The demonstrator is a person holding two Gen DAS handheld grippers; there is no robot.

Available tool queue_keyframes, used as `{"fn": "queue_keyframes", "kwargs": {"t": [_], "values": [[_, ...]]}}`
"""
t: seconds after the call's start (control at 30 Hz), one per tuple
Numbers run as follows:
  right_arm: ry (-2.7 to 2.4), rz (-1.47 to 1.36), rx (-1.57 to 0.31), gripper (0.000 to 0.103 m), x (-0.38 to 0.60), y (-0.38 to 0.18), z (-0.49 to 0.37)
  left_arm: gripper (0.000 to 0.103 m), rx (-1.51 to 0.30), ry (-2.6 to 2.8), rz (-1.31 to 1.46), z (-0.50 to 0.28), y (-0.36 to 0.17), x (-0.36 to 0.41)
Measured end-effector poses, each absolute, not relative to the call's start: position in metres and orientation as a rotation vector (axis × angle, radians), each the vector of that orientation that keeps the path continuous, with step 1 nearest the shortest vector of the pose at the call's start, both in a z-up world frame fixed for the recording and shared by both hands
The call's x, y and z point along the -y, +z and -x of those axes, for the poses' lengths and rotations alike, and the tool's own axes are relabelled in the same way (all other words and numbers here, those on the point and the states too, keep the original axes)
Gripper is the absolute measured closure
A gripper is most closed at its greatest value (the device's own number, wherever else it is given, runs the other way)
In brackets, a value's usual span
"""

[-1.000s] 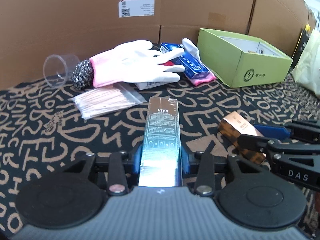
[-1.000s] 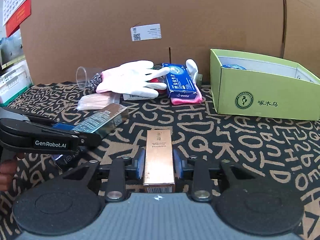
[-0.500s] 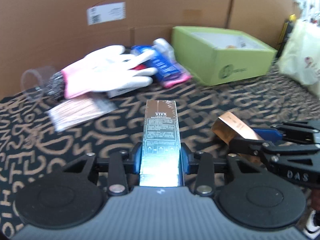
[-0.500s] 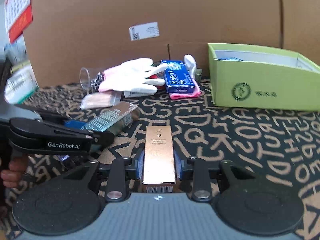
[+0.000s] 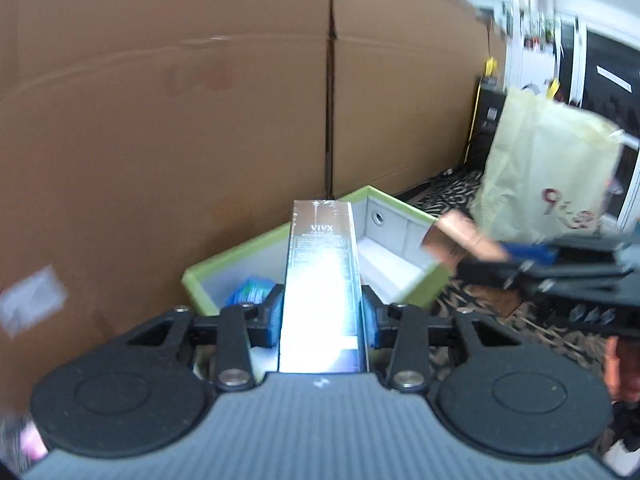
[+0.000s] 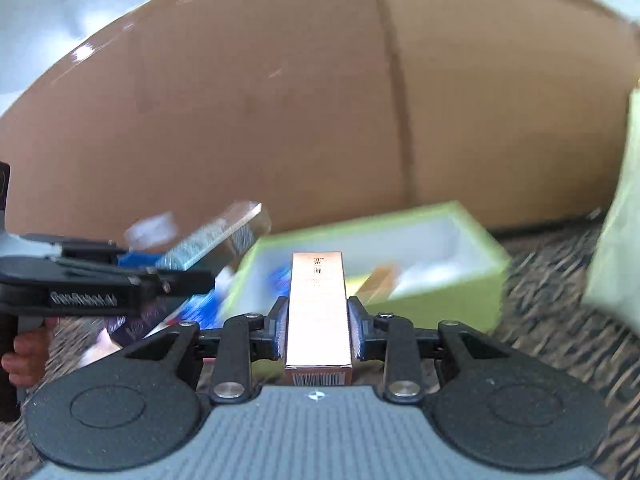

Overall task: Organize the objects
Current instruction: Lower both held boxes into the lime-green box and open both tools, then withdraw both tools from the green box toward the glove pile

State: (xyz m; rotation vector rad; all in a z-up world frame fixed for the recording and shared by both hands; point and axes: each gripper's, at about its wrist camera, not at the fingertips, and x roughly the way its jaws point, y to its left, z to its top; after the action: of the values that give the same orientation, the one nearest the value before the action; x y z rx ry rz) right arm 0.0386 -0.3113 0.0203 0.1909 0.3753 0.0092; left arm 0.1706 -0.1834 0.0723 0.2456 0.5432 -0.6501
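Lining patterned cloth (image 5: 532, 332), cardboard wall (image 5: 168, 128)

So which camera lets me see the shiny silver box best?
The left wrist view. There the silver box sits front and centre, gripped by the left gripper, and you can read VIVX on it. The right wrist view only shows the silver box blurred, from the side, poking out at the left.

Silver VIVX carton (image 5: 322, 280), lengthwise, raised above the open green box (image 5: 208, 276). Copper carton (image 6: 319, 312), barcode end nearest, raised before that box's near wall. Both blurred.
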Motion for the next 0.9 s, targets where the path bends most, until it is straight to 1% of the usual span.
{"fn": "queue_keyframes", "kwargs": {"t": [0.07, 0.13, 0.23, 0.37, 0.47, 0.5, 0.53, 0.57, 0.6, 0.63, 0.67, 0.7, 0.73, 0.77, 0.8, 0.83, 0.9], "values": [[-0.036, -0.201, -0.36, 0.069, 0.327, 0.026, -0.063, 0.065, -0.56, -0.668, -0.268, -0.2, 0.066, 0.209], [-0.084, -0.214, -0.363, 0.069, 0.339, 0.026, -0.09, 0.065, -0.617, -0.653, -0.264, -0.227, 0.051, 0.228], [-0.12, -0.204, -0.409, 0.069, 0.351, 0.01, -0.128, 0.065, -0.678, -0.615, -0.286, -0.252, 0.026, 0.245], [-0.128, -0.143, -0.522, 0.069, 0.352, -0.022, -0.169, 0.065, -0.729, -0.629, -0.274, -0.269, 0.006, 0.256], [-0.144, -0.069, -0.558, 0.069, 0.345, -0.039, -0.184, 0.066, -0.715, -0.647, -0.307, -0.272, -0.003, 0.266], [-0.137, -0.051, -0.575, 0.069, 0.345, -0.043, -0.188, 0.064, -0.698, -0.635, -0.328, -0.271, -0.007, 0.268], [-0.137, -0.042, -0.6, 0.069, 0.347, -0.048, -0.194, 0.055, -0.672, -0.624, -0.341, -0.269, -0.008, 0.268], [-0.139, -0.048, -0.612, 0.068, 0.354, -0.05, -0.195, 0.043, -0.669, -0.612, -0.329, -0.269, -0.007, 0.266], [-0.143, -0.047, -0.623, 0.066, 0.357, -0.05, -0.196, 0.035, -0.662, -0.611, -0.295, -0.27, -0.002, 0.263], [-0.142, -0.048, -0.623, 0.061, 0.361, -0.048, -0.194, 0.022, -0.647, -0.612, -0.257, -0.269, 0.003, 0.257], [-0.123, -0.064, -0.609, 0.059, 0.363, -0.044, -0.189, 0.017, -0.631, -0.601, -0.221, -0.267, 0.008, 0.25], [-0.116, -0.081, -0.583, 0.056, 0.365, -0.037, -0.181, 0.015, -0.619, -0.59, -0.19, -0.265, 0.013, 0.243], [-0.119, -0.081, -0.55, 0.048, 0.364, -0.03, -0.172, 0.011, -0.61, -0.584, -0.157, -0.262, 0.019, 0.237], [-0.124, -0.063, -0.51, 0.041, 0.361, -0.021, -0.161, 0.005, -0.596, -0.578, -0.123, -0.257, 0.025, 0.229], [-0.129, -0.043, -0.471, 0.04, 0.357, -0.013, -0.15, 0.002, -0.578, -0.564, -0.096, -0.249, 0.031, 0.222], [-0.13, -0.027, -0.431, 0.038, 0.352, -0.005, -0.138, 0.0, -0.558, -0.547, -0.077, -0.242, 0.037, 0.216], [-0.118, -0.021, -0.361, 0.031, 0.343, 0.008, -0.111, 0.0, -0.522, -0.509, -0.067, -0.22, 0.045, 0.201]]}}
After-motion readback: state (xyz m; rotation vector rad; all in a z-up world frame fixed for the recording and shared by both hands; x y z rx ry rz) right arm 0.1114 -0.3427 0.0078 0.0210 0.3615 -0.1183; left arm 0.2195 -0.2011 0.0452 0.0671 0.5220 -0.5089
